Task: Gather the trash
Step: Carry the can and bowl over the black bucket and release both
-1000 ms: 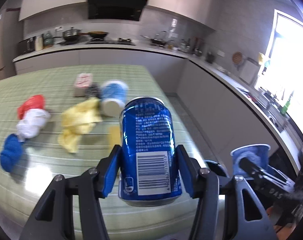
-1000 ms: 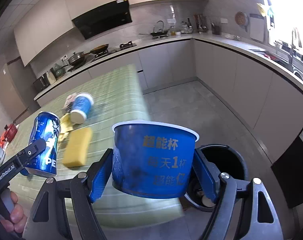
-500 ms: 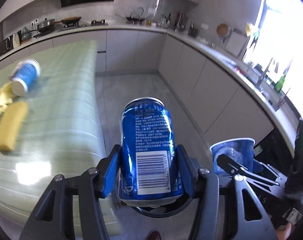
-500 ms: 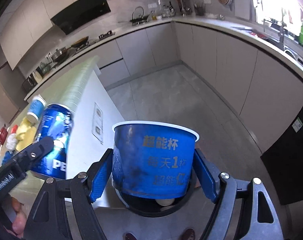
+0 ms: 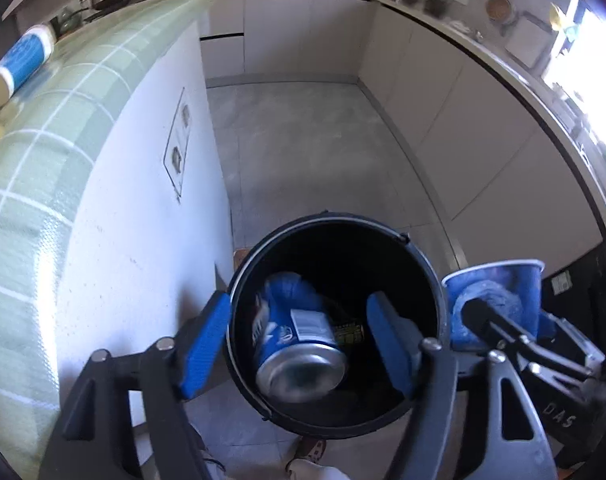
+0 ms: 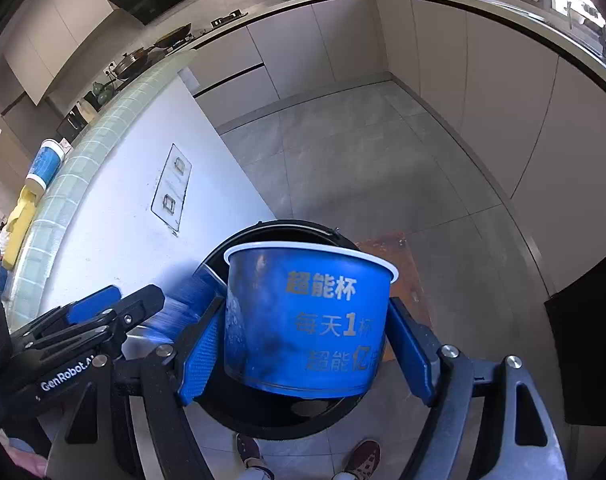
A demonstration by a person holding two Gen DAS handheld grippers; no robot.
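Nearest, the left tongs [image 5: 299, 348] hang over the black bin [image 5: 431, 276] with their jaws opening and touching nothing, while the blue can [image 5: 299, 344] lies blurred inside the bin's mouth, bottom end toward the camera. The right tongs [image 6: 307, 344] grip the blue paper cup [image 6: 307, 316] by its sides, upright above the bin's rim. Farther off, on the green-tiled table [image 5: 35, 148], a blue-and-white cup [image 5: 19, 60] lies on its side near the edge beside yellow trash [image 6: 19, 216].
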